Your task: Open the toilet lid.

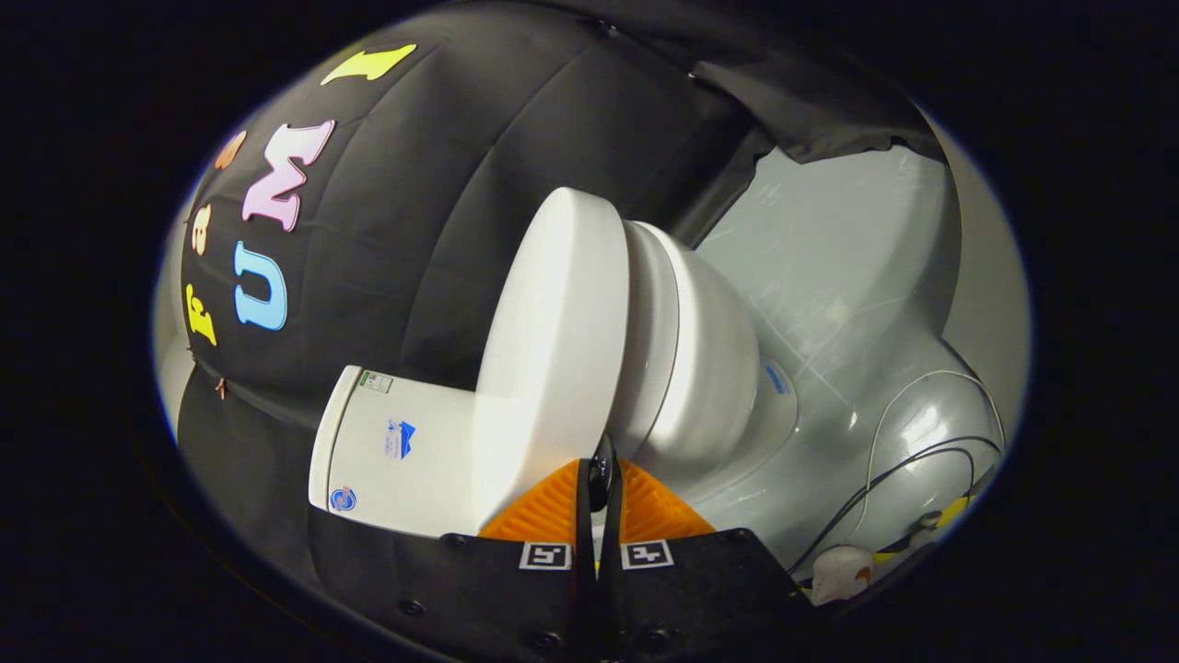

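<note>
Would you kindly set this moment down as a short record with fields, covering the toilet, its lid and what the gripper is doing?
toilet: white, with tank and bowl, on a grey floor
lid: lid looks lowered against the bowl, not yet opened
gripper: gripper at the lid's edge, fingers nearly together
contact: fingers reach the seam between lid and bowl; a grip cannot be confirmed
cables: cables lie on the floor beyond the bowl

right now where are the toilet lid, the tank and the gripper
toilet lid [553,341], gripper view, on its broad flat outer face
tank [405,451], gripper view, on its white side face with stickers
gripper [599,479], gripper view, midway between its fingertips, jaws nearly together at the lid's edge
</note>
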{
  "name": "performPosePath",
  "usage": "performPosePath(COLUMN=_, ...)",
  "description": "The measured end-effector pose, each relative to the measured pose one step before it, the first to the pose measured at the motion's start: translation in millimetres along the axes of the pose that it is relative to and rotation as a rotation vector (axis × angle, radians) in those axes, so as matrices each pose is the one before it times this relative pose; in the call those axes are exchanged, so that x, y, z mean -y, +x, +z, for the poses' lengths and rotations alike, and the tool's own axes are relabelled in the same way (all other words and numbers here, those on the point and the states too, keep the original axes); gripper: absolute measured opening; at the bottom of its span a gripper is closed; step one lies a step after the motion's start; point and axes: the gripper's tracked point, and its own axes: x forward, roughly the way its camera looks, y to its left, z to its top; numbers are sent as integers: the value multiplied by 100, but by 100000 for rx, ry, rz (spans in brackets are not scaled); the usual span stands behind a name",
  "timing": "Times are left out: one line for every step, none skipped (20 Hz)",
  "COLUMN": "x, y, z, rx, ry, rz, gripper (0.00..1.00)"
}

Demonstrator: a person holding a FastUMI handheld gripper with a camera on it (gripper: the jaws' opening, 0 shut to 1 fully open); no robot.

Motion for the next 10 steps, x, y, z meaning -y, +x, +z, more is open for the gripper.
performPosePath(x=-241, y=-70, z=169, rx=520, ry=-1027, rz=-303, gripper=5)
performPosePath(x=-263, y=-219, z=96, rx=92, ry=-1101, rz=-324, gripper=5)
performPosePath(x=-239, y=-181, z=31, rx=236, ry=-581, rz=-677, gripper=5)
performPosePath(x=-658, y=-179, z=16, rx=254, ry=-420, rz=-939, gripper=5)
performPosePath(x=-590, y=-235, z=63, rx=510, ry=-1221, rz=-781, gripper=5)
performPosePath(x=-472, y=-163, z=89, rx=774, ry=-1442, rz=-421, gripper=5)
performPosePath(x=-597, y=-125, z=185, rx=308, ry=-1272, rz=-209, gripper=5)
performPosePath(x=-497, y=-424, z=85, rx=510, ry=-656, rz=-702, gripper=5)
performPosePath(x=-504, y=-190, z=221, rx=175, ry=-1036, rz=-353, gripper=5)
performPosePath(x=-56, y=-369, z=232, rx=714, ry=-1381, rz=-124, gripper=5)
